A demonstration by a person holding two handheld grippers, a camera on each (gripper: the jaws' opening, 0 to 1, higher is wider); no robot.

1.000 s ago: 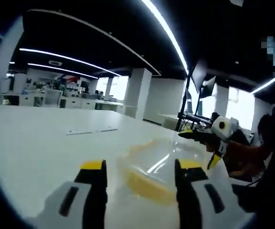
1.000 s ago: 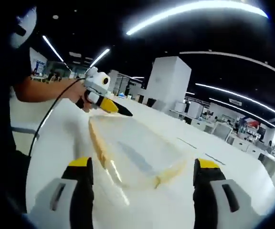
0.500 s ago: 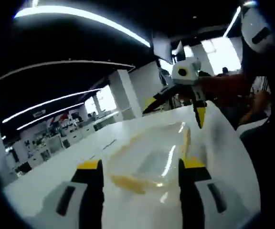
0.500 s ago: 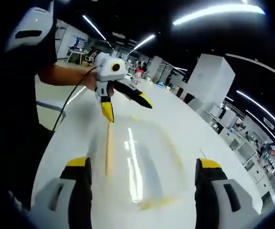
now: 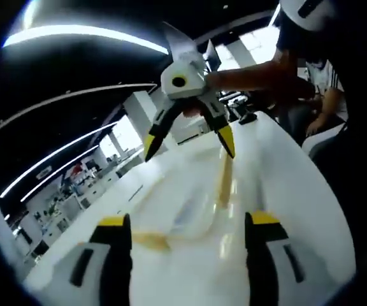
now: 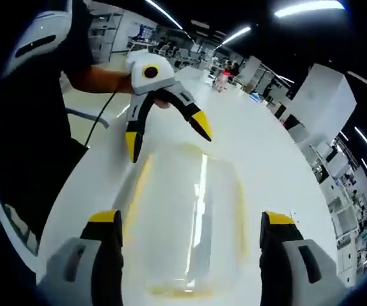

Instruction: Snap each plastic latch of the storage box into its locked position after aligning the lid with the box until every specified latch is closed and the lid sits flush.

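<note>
Lying flat on the white desk [image 6: 279, 159], the clear storage box [image 6: 193, 220] with yellowish edges sits between and just ahead of the right gripper [image 6: 195, 224], whose jaws stand wide apart and hold nothing. At the box's far end the left gripper [image 6: 165, 132] hangs over it, jaws spread, tips above the lid's corners. From the left gripper view, the same box [image 5: 190, 213] stretches ahead between the left gripper's [image 5: 187, 220] open jaws, with the right gripper [image 5: 188, 141] spread above its far end.

Open-plan office, desks [image 6: 336, 210], strip lights [image 5: 81, 32]
</note>
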